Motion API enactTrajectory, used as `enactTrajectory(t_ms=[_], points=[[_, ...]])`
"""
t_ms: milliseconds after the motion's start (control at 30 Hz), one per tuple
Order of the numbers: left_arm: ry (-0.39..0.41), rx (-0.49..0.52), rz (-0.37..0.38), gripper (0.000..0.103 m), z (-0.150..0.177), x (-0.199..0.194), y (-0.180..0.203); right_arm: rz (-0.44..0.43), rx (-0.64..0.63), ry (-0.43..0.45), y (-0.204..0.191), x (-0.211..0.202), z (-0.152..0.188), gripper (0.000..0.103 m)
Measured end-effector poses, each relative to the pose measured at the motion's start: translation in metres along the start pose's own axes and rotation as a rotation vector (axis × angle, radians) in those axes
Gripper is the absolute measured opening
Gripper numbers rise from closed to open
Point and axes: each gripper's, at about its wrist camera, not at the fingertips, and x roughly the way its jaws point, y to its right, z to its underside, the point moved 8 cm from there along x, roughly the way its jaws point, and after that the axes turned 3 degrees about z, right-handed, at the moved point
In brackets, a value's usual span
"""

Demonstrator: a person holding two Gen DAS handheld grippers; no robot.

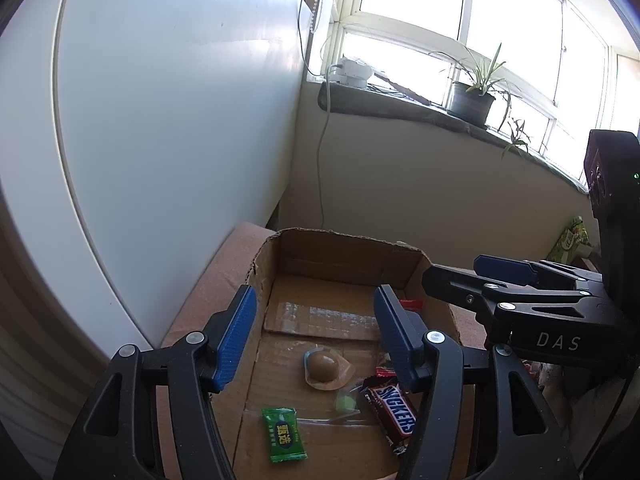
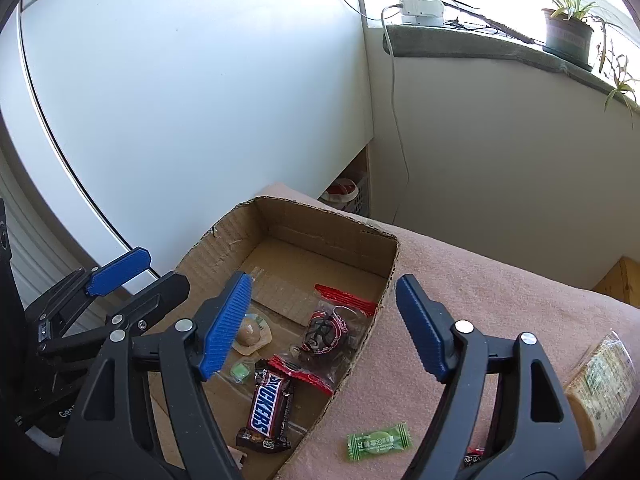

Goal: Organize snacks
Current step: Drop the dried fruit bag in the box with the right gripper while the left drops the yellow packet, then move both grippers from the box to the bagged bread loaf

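Blue-padded and spread wide, the right claw (image 2: 322, 326) hangs empty at centre frame, straddling the near wall of the cardboard box (image 2: 394, 264); a green candy (image 2: 378, 446) lies loose on the pink-covered table (image 2: 500, 280) at lower centre, just outside that wall. To do the step well, drop squarely over the wrapper and pinch its flat body — not the crimped ends. Opposite, the left claw (image 1: 316, 334), also released, hovers over the box holding a Snickers bar (image 1: 394, 414). A wrapped packet (image 2: 604, 380) at right is cut off by the frame edge — its label unreadable.
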Motion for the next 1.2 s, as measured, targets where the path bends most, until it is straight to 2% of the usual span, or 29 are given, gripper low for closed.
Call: enactTrajectory(t_ms=[133, 500, 833, 1033, 1133, 1200], points=[[0.015, 0.002, -0.007, 0.072, -0.001, -0.002, 0.000, 0.023, 0.014, 0.011, 0.009, -0.005, -0.001, 0.090], [0.016, 0.056, 0.003, 0.074, -0.001, -0.002, 0.020, 0.047, 0.056, 0.029, 0.035, -0.025, 0.003, 0.091], [0.015, 0.056, 0.146, 0.074, -0.001, -0.013, 0.062, 0.140, 0.169, 0.071, 0.096, -0.083, 0.026, 0.091], [-0.004, 0.046, 0.227, 0.074, 0.004, -0.012, 0.101, 0.207, 0.315, 0.112, 0.158, -0.119, 0.060, 0.091], [-0.026, 0.046, 0.274, 0.074, 0.007, -0.005, 0.128, 0.291, 0.367, 0.111, 0.197, -0.126, 0.078, 0.091], [-0.046, 0.082, 0.290, 0.074, 0.010, 0.002, 0.149, 0.338, 0.393, 0.111, 0.219, -0.129, 0.088, 0.091]])
